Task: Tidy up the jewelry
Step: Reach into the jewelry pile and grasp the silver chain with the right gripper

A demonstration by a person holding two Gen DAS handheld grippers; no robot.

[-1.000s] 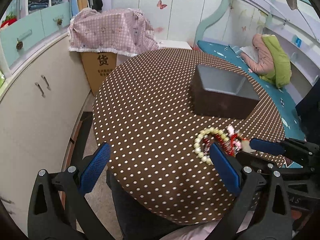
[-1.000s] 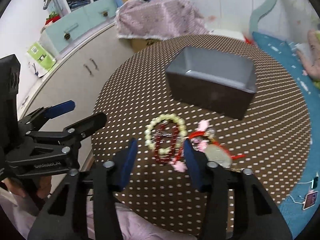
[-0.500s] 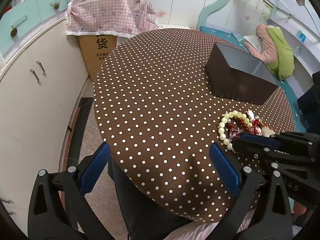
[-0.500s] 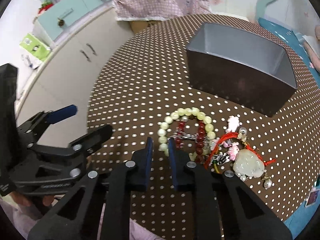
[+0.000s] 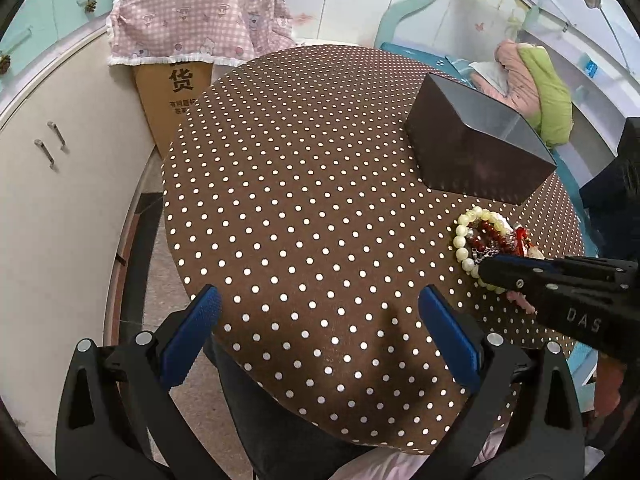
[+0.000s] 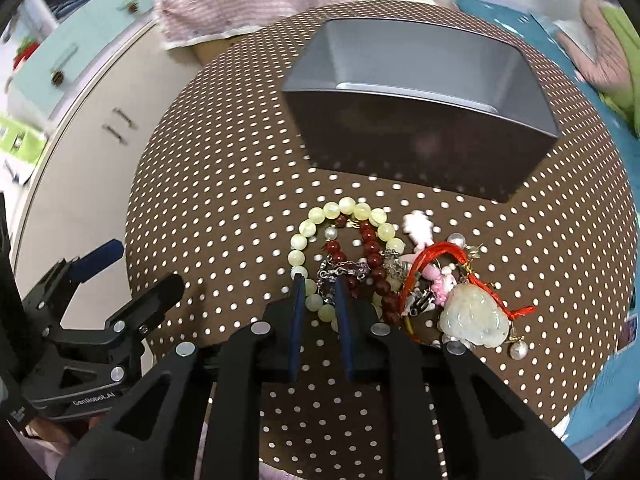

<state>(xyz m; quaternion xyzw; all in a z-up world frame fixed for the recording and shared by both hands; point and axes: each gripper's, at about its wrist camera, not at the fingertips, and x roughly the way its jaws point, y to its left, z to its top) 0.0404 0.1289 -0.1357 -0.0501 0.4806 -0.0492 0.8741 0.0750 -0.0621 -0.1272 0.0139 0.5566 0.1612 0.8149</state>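
A heap of jewelry lies on the brown polka-dot table: a pale green bead bracelet (image 6: 308, 229), a dark red bead bracelet (image 6: 372, 252), a silver chain (image 6: 344, 270), a red cord (image 6: 436, 252) with a white jade pendant (image 6: 474, 316), and pink charms. My right gripper (image 6: 320, 284) is nearly shut, its jaws around the near beads of the pale green bracelet. In the left wrist view it (image 5: 486, 272) covers part of the heap. My left gripper (image 5: 320, 312) is open and empty over the table's near edge. An open dark grey box (image 6: 420, 92) stands just behind the jewelry.
The round table (image 5: 300, 200) has a cream cabinet (image 5: 52, 184) to its left and a cardboard box under pink checked cloth (image 5: 192, 40) behind. A bed with pink and green bedding (image 5: 536, 80) lies at the right.
My right gripper closed from wide open to a narrow gap and moved forward onto the pale green bracelet. My left gripper drew back and left, staying open.
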